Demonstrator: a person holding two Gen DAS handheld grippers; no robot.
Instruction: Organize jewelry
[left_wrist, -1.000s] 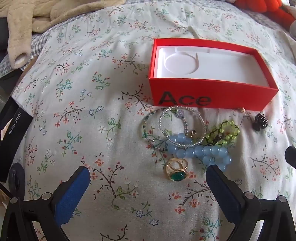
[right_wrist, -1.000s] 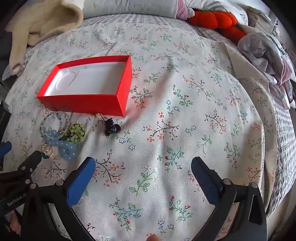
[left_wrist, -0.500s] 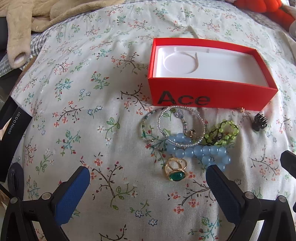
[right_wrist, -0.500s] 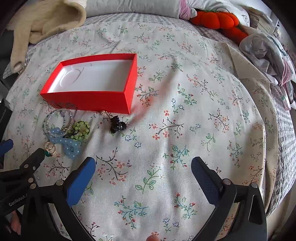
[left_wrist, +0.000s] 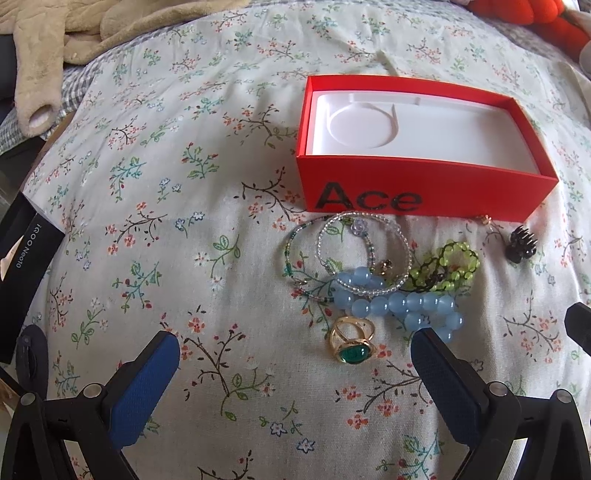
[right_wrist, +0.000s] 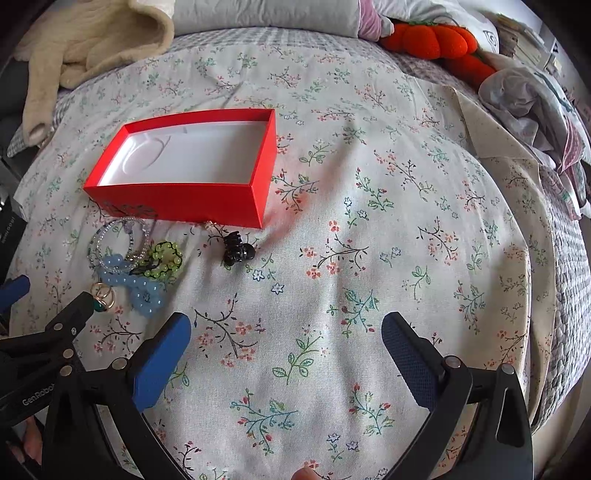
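Nothing's sorted yet — the box (left_wrist: 424, 201) is bare inside, and ring (left_wrist: 352, 341), bracelets (left_wrist: 399, 302) and clip (left_wrist: 521, 245) sit on the bedspread (left_wrist: 184, 221) beside it. My left gripper (left_wrist: 295, 373) and right gripper (right_wrist: 286, 354) are both spread wide, holding nothing.

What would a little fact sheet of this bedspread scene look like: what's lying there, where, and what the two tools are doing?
surface: floral bedspread
container: open red box, white insert, nothing in it
jewelry pile: in front of the box; gold ring with green stone, blue bead bracelet, green bead bracelet, clear bead bracelet
apart from pile: black hair claw
left hand-held gripper: open, holding nothing, ring just ahead
right hand-held gripper: open, holding nothing
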